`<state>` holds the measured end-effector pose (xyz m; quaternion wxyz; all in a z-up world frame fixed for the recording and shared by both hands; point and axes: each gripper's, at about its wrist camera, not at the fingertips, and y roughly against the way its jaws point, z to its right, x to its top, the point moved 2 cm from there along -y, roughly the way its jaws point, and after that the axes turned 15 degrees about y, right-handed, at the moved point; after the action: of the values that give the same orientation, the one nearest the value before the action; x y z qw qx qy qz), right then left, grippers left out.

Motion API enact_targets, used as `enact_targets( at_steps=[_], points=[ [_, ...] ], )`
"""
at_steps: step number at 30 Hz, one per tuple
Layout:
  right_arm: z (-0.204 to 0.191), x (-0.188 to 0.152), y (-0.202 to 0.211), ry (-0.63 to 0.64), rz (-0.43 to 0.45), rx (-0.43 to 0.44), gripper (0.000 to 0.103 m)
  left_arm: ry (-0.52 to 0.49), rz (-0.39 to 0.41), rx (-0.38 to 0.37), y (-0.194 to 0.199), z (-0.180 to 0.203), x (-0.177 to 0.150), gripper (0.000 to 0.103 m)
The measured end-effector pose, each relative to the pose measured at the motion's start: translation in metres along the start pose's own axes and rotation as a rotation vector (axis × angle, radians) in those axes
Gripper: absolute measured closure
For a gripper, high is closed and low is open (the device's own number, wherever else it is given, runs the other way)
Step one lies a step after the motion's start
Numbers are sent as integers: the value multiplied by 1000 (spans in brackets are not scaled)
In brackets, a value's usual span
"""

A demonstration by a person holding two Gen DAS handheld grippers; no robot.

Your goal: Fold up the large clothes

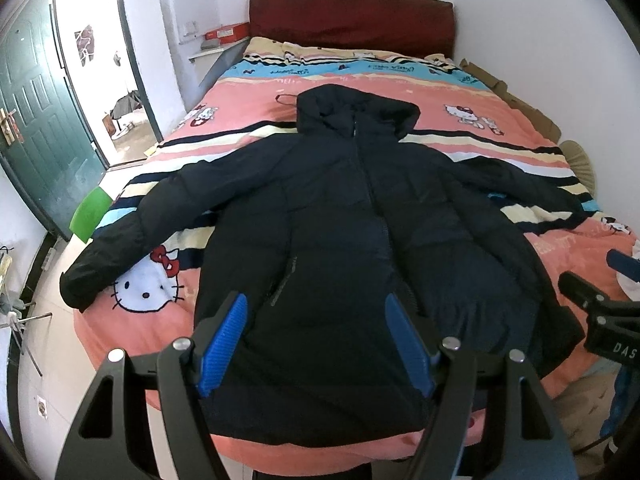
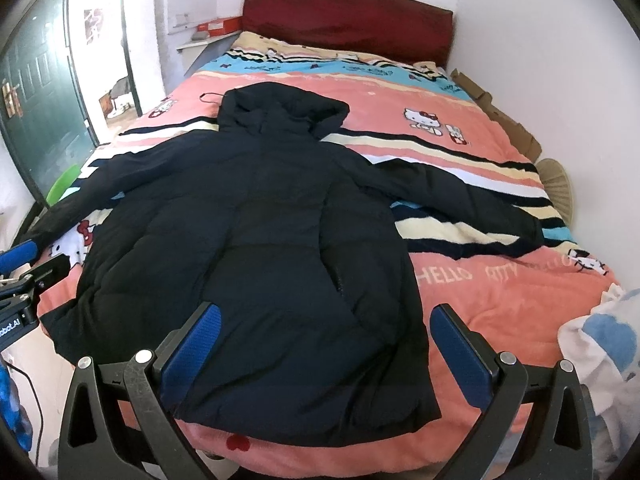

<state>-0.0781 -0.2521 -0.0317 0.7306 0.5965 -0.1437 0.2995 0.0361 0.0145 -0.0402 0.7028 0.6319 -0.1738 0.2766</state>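
Note:
A large black hooded puffer jacket (image 1: 352, 232) lies flat, front up and zipped, on the bed, hood toward the headboard and both sleeves spread out. It also shows in the right wrist view (image 2: 260, 248). My left gripper (image 1: 316, 308) is open and empty, hovering above the jacket's hem. My right gripper (image 2: 326, 316) is open and empty, above the hem's right side. The right gripper's tip shows at the right edge of the left wrist view (image 1: 592, 300). The left gripper's tip shows at the left edge of the right wrist view (image 2: 28, 268).
The bed has a pink striped Hello Kitty blanket (image 1: 472, 96) and a dark red headboard (image 1: 352, 16). A green door (image 1: 40, 120) stands open at left. A green chair (image 1: 90, 212) is beside the bed. White and blue cloth (image 2: 600, 344) lies at the bed's right corner. Cardboard (image 2: 504, 116) lines the right wall.

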Motion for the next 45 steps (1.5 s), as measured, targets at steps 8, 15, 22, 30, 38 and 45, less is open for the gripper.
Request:
enact_targets(
  at_steps=[8, 15, 22, 30, 38, 45],
  points=[
    [8, 1, -14, -21, -20, 7, 1, -4, -34, 1, -17, 3, 3, 33],
    [10, 2, -30, -31, -40, 23, 0, -39, -38, -10, -27, 13, 2, 33],
    [18, 2, -54, -59, -45, 58, 0, -92, -71, -22, -47, 24, 3, 33],
    [63, -9, -94, -191, -68, 73, 0, -65, -112, -48, -71, 20, 13, 33],
    [128, -20, -130, -327, -104, -27, 0, -37, -162, -33, -103, 15, 19, 33],
    [153, -17, -149, -345, -112, -84, 0, -3, -201, -7, -125, 6, 21, 33]
  ],
)
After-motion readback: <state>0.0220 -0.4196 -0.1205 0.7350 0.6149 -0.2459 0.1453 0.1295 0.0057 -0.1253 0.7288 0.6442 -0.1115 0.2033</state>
